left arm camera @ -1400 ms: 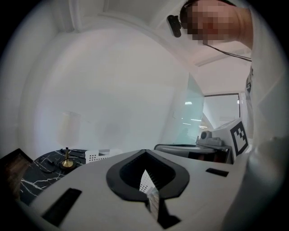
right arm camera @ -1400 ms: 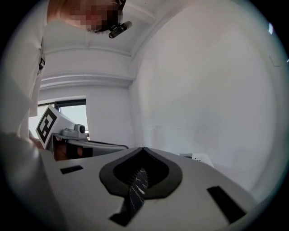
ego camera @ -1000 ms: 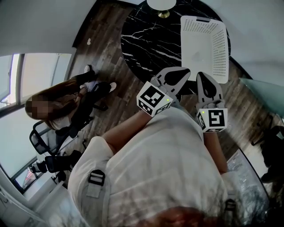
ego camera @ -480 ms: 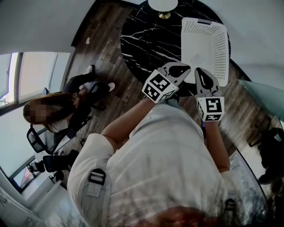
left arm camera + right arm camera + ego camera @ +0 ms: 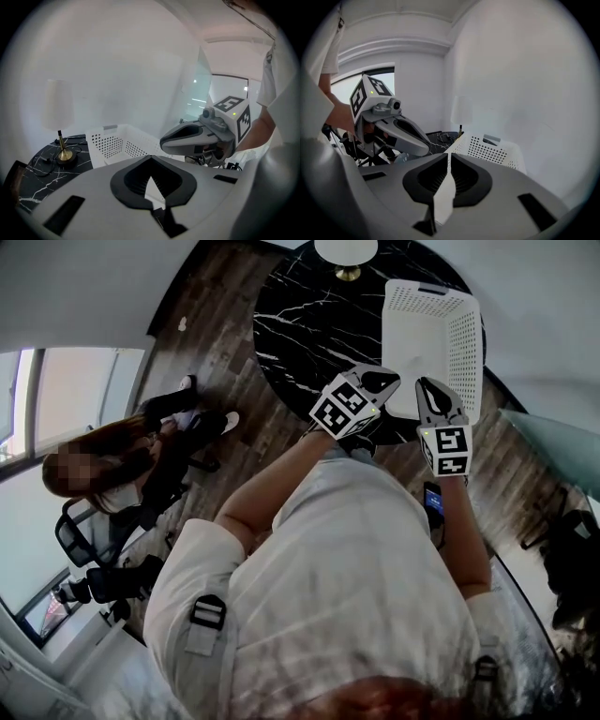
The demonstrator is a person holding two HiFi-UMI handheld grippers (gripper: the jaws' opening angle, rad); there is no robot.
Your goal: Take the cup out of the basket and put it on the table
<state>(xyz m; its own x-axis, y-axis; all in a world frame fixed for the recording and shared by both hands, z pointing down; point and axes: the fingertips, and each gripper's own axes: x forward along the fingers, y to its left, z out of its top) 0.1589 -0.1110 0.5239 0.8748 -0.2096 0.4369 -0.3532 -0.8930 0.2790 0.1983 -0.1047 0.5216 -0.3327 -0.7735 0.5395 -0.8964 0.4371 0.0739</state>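
The left gripper (image 5: 380, 382) and the right gripper (image 5: 433, 393) are held side by side over the near edge of the round black marble table (image 5: 300, 324), close to the white perforated basket (image 5: 450, 334). Both pairs of jaws are seen pressed together, and nothing is clasped between them. The basket is placed on the table, near a lamp (image 5: 346, 251) with a brass foot. The cup cannot be made out in any view; the inside of the basket is shown only in part.

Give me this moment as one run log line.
left gripper: shut, empty, beside basket | right gripper: shut, empty, beside basket | cup: not visible | basket: on table
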